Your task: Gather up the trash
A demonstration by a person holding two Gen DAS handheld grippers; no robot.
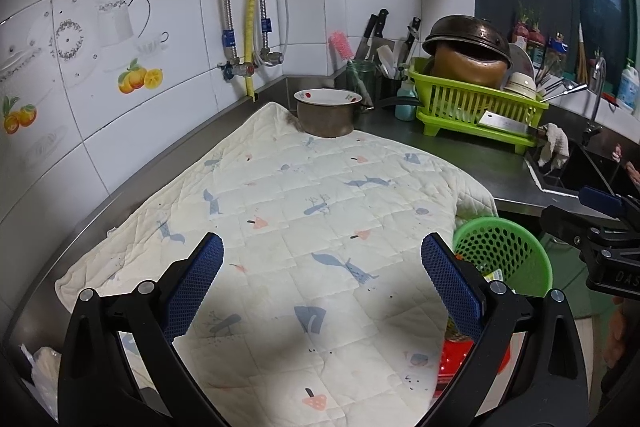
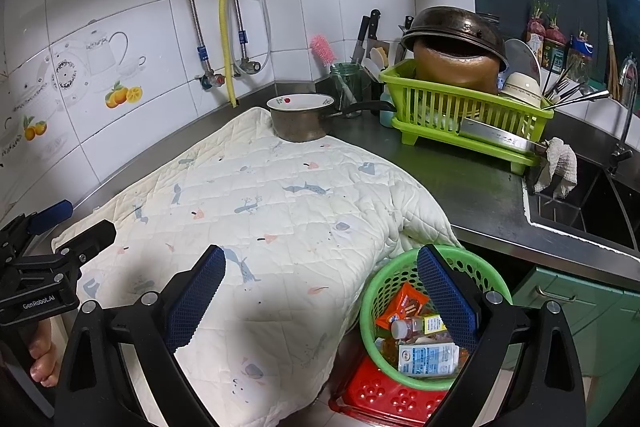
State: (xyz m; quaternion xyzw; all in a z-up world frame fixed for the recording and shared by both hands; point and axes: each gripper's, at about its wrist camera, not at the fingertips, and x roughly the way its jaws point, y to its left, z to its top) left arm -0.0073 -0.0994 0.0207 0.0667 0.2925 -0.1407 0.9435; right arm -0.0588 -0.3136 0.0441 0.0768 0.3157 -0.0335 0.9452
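A round green perforated basket [image 2: 370, 323] sits on a red plastic stool [image 2: 384, 397] just off the counter's front edge. It holds trash: an orange wrapper [image 2: 404, 303], a small clear bottle [image 2: 406, 327] and a white-and-blue carton [image 2: 428, 359]. My right gripper [image 2: 322, 279] is open and empty, with its right finger over the basket and its left finger over the quilt. My left gripper [image 1: 322, 267] hangs open and empty above the quilted cloth [image 1: 320, 195]; the basket [image 1: 508, 247] lies to its right. No loose trash shows on the cloth.
A metal saucepan [image 2: 300, 125] with a bowl stands on the cloth's far corner. A lime dish rack [image 2: 460, 111] with pots and a cleaver fills the back right. The sink [image 2: 580, 207] is at right. Green cabinet doors [image 2: 580, 307] sit below. A plastic bag [image 1: 42, 375] lies at lower left.
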